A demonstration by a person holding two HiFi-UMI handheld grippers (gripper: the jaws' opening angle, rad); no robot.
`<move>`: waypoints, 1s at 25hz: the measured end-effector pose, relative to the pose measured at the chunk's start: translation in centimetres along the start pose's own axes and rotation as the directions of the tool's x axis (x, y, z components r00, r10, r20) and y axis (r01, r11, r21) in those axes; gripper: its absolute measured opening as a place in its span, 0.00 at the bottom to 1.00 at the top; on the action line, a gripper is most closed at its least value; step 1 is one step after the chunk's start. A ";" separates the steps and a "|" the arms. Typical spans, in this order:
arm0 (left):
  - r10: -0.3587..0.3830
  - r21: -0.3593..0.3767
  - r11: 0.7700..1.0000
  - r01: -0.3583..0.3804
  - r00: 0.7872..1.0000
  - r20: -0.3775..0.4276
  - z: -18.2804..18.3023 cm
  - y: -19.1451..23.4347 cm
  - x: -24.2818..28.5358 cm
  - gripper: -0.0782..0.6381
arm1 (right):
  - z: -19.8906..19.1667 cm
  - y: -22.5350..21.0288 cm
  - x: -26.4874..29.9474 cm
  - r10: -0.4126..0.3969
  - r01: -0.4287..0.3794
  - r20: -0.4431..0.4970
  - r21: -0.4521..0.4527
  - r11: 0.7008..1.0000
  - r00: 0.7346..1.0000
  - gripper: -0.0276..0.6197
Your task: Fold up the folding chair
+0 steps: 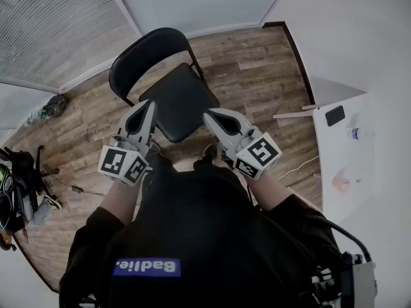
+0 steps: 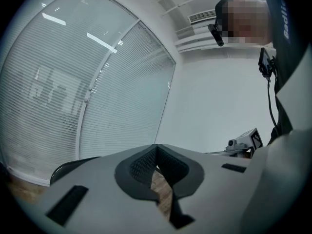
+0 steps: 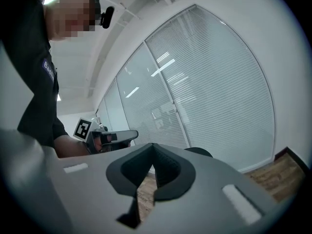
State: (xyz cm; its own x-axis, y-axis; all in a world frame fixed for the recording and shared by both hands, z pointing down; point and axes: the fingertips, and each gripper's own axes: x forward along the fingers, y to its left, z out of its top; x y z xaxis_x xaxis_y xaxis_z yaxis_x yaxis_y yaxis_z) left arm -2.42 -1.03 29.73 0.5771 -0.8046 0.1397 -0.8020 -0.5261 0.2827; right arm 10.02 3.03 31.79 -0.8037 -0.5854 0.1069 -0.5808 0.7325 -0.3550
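Chair first: the black folding chair [image 1: 180,101] stands open on the wooden floor [image 1: 257,69] right in front of me. Its seat is flat and its curved backrest [image 1: 144,43] is on the far side, toward the blinds [image 1: 51,24].

I hold the left gripper [image 1: 149,106] over the seat's near left corner and the right gripper [image 1: 207,115] at its near right edge, so the seat's front sits between them. Whether either tip touches the seat I cannot tell from above.

In each gripper view the jaws are pressed together with nothing between them. Only a sliver of floor shows below the pads. I judge the closed tips are meant as blunt pushers. Set one on each side, they could catch the seat's front edge evenly and tip it up toward the backrest without twisting the frame.

The white table [image 1: 340,165] on the right, with a phone [image 1: 334,115] on it, stands well apart from the chair and should not hinder the fold.
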 end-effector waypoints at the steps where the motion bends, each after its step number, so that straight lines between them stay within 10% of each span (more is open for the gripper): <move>1: -0.008 -0.003 1.000 0.008 1.000 -0.005 -0.2 0.9 -0.2 0.11 | -0.2 0.4 0.5 -0.008 0.008 -0.004 -0.008 1.000 1.000 0.04; 25: -0.018 0.072 0.997 0.031 0.986 -0.168 -4.8 20.8 -0.7 0.11 | -9.8 -1.4 9.9 -0.248 0.251 -0.045 0.079 0.965 0.968 0.04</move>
State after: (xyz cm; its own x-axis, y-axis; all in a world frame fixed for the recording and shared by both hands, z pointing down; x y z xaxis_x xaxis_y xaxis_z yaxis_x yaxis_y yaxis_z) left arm -18.75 -10.10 40.12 0.6093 -0.7371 0.2924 -0.7929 -0.5691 0.2178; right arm 1.62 -0.37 42.40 -0.6396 -0.7326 0.2329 -0.7516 0.5324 -0.3893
